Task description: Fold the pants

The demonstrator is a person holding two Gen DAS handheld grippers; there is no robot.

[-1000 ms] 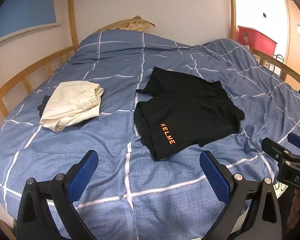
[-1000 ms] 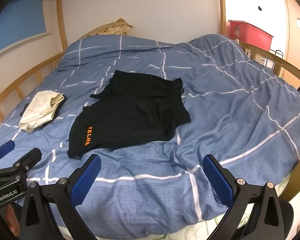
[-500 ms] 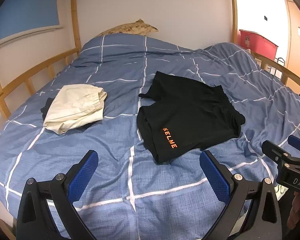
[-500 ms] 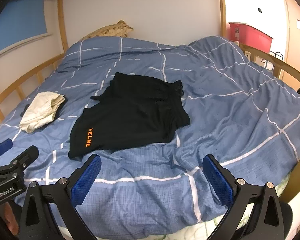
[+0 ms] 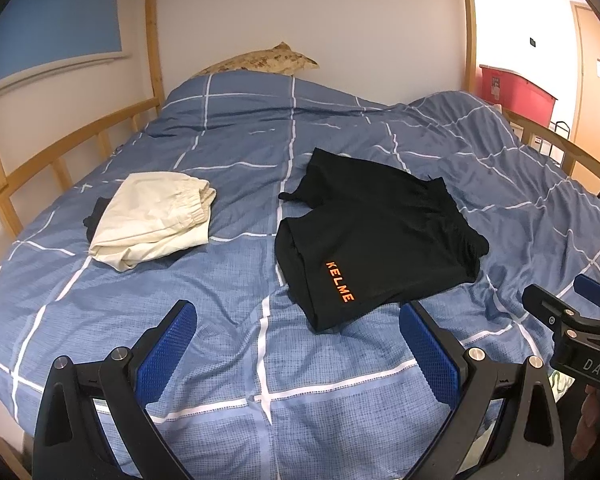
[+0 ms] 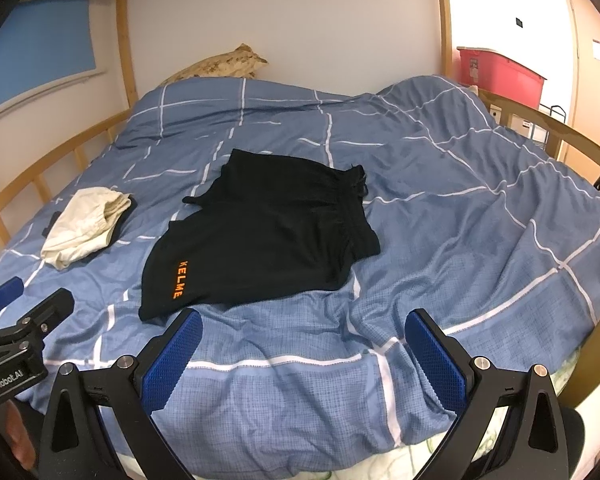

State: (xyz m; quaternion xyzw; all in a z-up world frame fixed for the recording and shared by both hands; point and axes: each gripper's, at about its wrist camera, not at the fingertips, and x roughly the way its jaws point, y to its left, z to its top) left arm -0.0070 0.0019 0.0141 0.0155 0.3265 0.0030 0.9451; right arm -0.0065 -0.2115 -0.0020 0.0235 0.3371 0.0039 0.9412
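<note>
Black shorts (image 5: 376, 232) (image 6: 268, 236) with orange "KELME" lettering lie spread on the blue checked duvet, waistband toward the right, one leg hem nearest me. My left gripper (image 5: 296, 344) hangs open over the duvet just short of that hem, nothing between its blue pads. My right gripper (image 6: 300, 350) is open too, a little in front of the shorts' near edge. Each gripper's body shows at the edge of the other's view.
Folded cream pants (image 5: 156, 218) (image 6: 86, 226) rest on a dark garment at the left of the bed. A wooden rail (image 5: 60, 152) runs along the left side, another rail (image 6: 560, 132) along the right. A patterned pillow (image 5: 260, 62) sits at the head; a red bin (image 6: 500, 72) stands beyond.
Both views have tilted up and drawn slightly back from the bed; the shorts sit a bit lower in frame. Both grippers stay open and nothing on the bed has moved.
</note>
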